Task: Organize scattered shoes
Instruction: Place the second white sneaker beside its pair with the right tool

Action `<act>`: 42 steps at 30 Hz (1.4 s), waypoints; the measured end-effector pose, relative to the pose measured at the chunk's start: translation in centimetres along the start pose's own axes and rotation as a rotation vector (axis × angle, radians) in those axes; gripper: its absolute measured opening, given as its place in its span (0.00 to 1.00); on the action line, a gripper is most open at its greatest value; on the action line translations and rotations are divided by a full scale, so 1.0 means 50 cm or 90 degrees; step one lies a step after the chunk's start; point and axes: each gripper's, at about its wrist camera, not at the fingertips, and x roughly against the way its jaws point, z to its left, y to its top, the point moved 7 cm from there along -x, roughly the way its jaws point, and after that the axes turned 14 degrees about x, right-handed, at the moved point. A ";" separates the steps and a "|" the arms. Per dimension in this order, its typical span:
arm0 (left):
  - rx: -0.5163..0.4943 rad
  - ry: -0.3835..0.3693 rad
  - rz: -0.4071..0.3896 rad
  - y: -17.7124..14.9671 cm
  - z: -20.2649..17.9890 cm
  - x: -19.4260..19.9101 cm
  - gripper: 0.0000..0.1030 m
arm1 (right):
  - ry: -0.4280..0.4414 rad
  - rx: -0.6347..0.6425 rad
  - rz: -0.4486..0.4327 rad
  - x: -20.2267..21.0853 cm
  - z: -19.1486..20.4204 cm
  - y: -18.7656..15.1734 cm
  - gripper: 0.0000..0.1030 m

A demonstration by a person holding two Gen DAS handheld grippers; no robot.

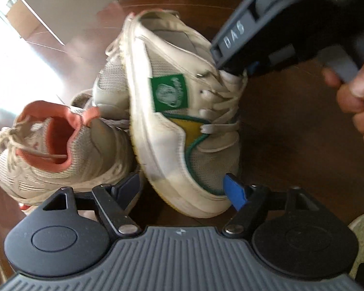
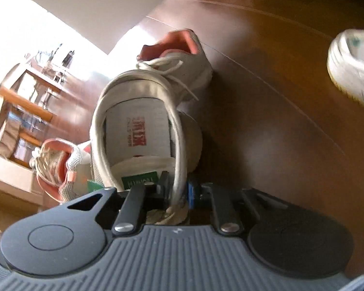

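White leather with a green patch and a yellow wedge fills the middle of my left wrist view: the white sneaker [image 1: 182, 111], tipped on its side and leaning against a pink-lined sneaker [image 1: 60, 145] at lower left. My right gripper [image 2: 176, 191] is clamped together on the tongue and collar edge of the white shoe, which I also see from the other side as it comes down from the upper right. My left gripper [image 1: 182, 186] stands apart, its two fingers straddling the toe end without pressing on it, as far as I can judge. The risk I see is the thin tongue grip: the shoe could swing or slip free if I lift fast, and its sole could drag the pink pair sideways, since a lace [image 1: 114, 122] lies across between them. A second pink-lined sneaker [image 2: 179, 63] sits just behind. Open brown floor [image 2: 279, 145] spreads toward the right of the right wrist view, with another white shoe [image 2: 351, 68] at the far right edge; the left side is crowded by shelving [image 2: 29, 111]
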 end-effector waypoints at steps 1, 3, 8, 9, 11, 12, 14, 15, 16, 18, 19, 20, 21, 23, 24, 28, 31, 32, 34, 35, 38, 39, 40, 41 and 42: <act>-0.007 -0.002 -0.002 -0.002 -0.004 0.002 0.64 | 0.005 0.020 -0.002 0.006 0.008 0.000 0.11; -0.014 -0.014 -0.012 -0.002 -0.013 0.018 0.60 | 0.012 0.050 -0.009 0.020 0.019 0.001 0.10; -0.029 -0.056 -0.033 0.005 -0.051 0.073 0.60 | 0.023 0.112 -0.003 0.086 0.022 0.023 0.10; -0.034 -0.071 -0.039 0.006 -0.066 0.088 0.60 | 0.022 0.127 0.008 0.107 0.015 0.028 0.10; -0.043 -0.088 -0.049 0.009 -0.089 0.103 0.62 | -0.002 0.174 0.048 0.144 -0.005 0.025 0.10; -0.048 -0.096 -0.049 0.011 -0.105 0.107 0.62 | -0.014 0.191 0.074 0.154 -0.016 0.018 0.11; -0.058 -0.103 -0.044 0.010 -0.130 0.106 0.63 | -0.039 0.213 0.113 0.159 -0.041 -0.001 0.14; -0.063 -0.102 -0.039 0.009 -0.141 0.103 0.63 | -0.078 0.236 0.165 0.162 -0.077 -0.033 0.17; -0.068 -0.097 -0.034 0.005 -0.151 0.098 0.63 | -0.102 0.240 0.159 0.171 -0.095 -0.041 0.26; -0.064 -0.097 -0.022 -0.009 -0.159 0.088 0.63 | -0.121 0.239 0.130 0.212 -0.120 -0.051 0.58; -0.059 -0.102 -0.014 -0.017 -0.155 0.085 0.63 | -0.119 0.242 0.117 0.226 -0.124 -0.053 0.75; -0.052 -0.107 -0.006 -0.024 -0.148 0.082 0.63 | -0.116 0.246 0.105 0.240 -0.128 -0.055 0.81; -0.041 -0.114 0.009 -0.031 -0.148 0.077 0.63 | -0.109 0.268 0.099 0.260 -0.130 -0.071 0.82; -0.024 -0.125 0.031 -0.040 -0.155 0.072 0.63 | -0.105 0.309 0.103 0.283 -0.132 -0.097 0.86; -0.015 -0.135 0.042 -0.045 -0.160 0.064 0.63 | -0.115 0.380 0.138 0.285 -0.136 -0.136 0.86; -0.035 -0.149 0.059 -0.055 -0.198 0.046 0.63 | -0.194 0.547 0.192 0.263 -0.144 -0.215 0.78; -0.052 -0.157 0.062 -0.055 -0.223 0.026 0.63 | -0.230 0.540 0.157 0.250 -0.140 -0.230 0.78; -0.053 -0.157 0.062 -0.052 -0.227 0.019 0.64 | -0.236 0.518 0.152 0.254 -0.141 -0.230 0.75; -0.058 -0.149 0.059 -0.042 -0.231 0.002 0.64 | -0.268 0.425 0.136 0.245 -0.136 -0.220 0.74; -0.060 -0.143 0.054 -0.036 -0.229 -0.002 0.64 | -0.286 0.379 0.129 0.238 -0.133 -0.214 0.74; -0.064 -0.130 0.039 -0.006 -0.214 -0.012 0.64 | -0.309 0.326 0.117 0.222 -0.128 -0.192 0.71; -0.065 -0.129 0.034 0.005 -0.208 -0.013 0.64 | -0.316 0.320 0.118 0.217 -0.128 -0.187 0.71; -0.067 -0.128 0.025 0.016 -0.202 -0.011 0.64 | -0.319 0.316 0.126 0.214 -0.129 -0.182 0.73; -0.068 -0.126 0.016 0.027 -0.198 -0.011 0.64 | -0.321 0.314 0.133 0.210 -0.129 -0.177 0.74; -0.069 -0.125 0.007 0.038 -0.194 -0.011 0.65 | -0.324 0.314 0.130 0.217 -0.128 -0.173 0.73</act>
